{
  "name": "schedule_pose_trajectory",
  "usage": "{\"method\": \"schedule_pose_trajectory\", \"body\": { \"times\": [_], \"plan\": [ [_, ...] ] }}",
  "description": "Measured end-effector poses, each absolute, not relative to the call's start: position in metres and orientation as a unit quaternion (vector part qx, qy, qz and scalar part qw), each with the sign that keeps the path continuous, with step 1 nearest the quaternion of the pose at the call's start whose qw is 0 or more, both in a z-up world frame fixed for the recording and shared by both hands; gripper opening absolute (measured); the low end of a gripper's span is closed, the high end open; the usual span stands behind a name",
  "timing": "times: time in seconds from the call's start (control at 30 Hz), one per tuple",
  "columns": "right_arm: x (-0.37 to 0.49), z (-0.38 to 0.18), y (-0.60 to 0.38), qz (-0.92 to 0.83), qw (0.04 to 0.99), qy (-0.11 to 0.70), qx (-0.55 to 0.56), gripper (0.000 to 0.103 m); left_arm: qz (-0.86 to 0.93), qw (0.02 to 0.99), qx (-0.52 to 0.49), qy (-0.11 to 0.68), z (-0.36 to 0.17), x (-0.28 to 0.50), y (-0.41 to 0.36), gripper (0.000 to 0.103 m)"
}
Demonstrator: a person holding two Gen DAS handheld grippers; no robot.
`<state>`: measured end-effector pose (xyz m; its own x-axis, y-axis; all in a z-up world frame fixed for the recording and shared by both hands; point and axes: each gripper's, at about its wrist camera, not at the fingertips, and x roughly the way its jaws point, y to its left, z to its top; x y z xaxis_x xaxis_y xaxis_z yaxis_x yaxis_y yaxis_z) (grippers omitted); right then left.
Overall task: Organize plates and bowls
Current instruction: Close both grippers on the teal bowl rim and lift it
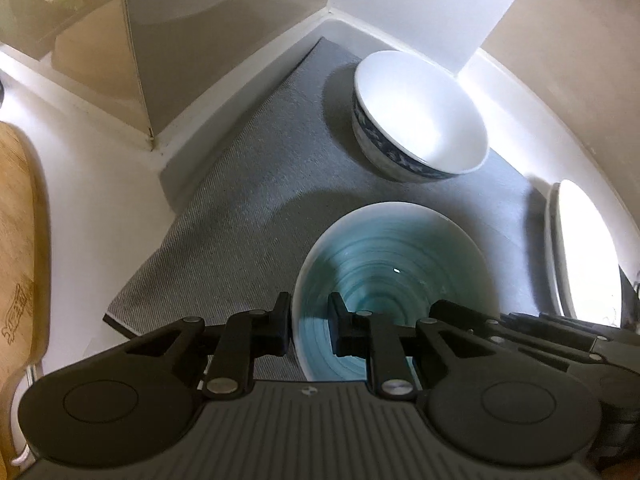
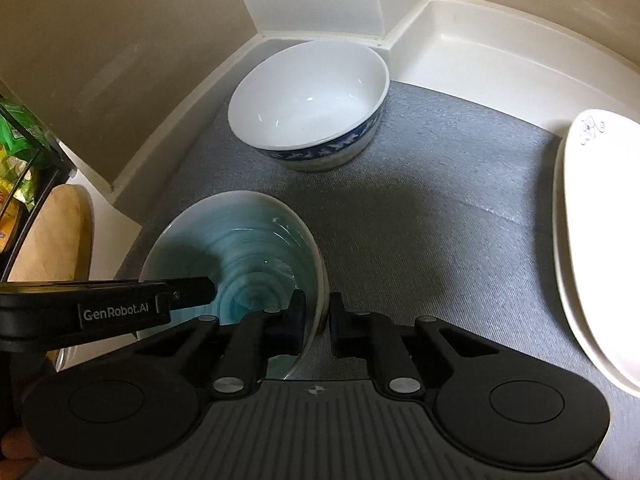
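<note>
A teal-glazed bowl [image 1: 390, 268] [image 2: 236, 248] sits on a grey mat [image 1: 240, 216] [image 2: 420, 216]. My left gripper [image 1: 310, 324] is shut on its left rim, one finger outside and one inside. My right gripper [image 2: 318, 326] is shut on the bowl's right rim in the same way. The left gripper's finger [image 2: 188, 292] reaches into the bowl in the right wrist view. Behind stands a white bowl with a blue patterned band [image 1: 418, 120] [image 2: 310, 108]. Stacked white plates [image 1: 586, 252] [image 2: 600, 240] lie at the right.
The mat lies in a white-walled corner recess [image 1: 248, 92] [image 2: 480, 40]. A wooden board [image 1: 18, 240] [image 2: 52, 232] lies at the left. A rack with colourful packets [image 2: 16, 168] stands at the far left.
</note>
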<state>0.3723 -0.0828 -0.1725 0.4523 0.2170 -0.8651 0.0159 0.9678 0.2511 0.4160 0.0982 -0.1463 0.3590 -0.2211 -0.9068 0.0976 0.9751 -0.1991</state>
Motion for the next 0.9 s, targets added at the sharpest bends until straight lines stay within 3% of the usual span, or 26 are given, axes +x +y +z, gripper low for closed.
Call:
{"method": "schedule_pose_trajectory", "body": {
  "times": [0.9],
  "plan": [
    [0.266,-0.095,-0.124,-0.002,0.885,0.451,0.12,0.012,-0.205,0.843,-0.026,0.497,-0.069,0.332,0.045,0.02]
  ]
}}
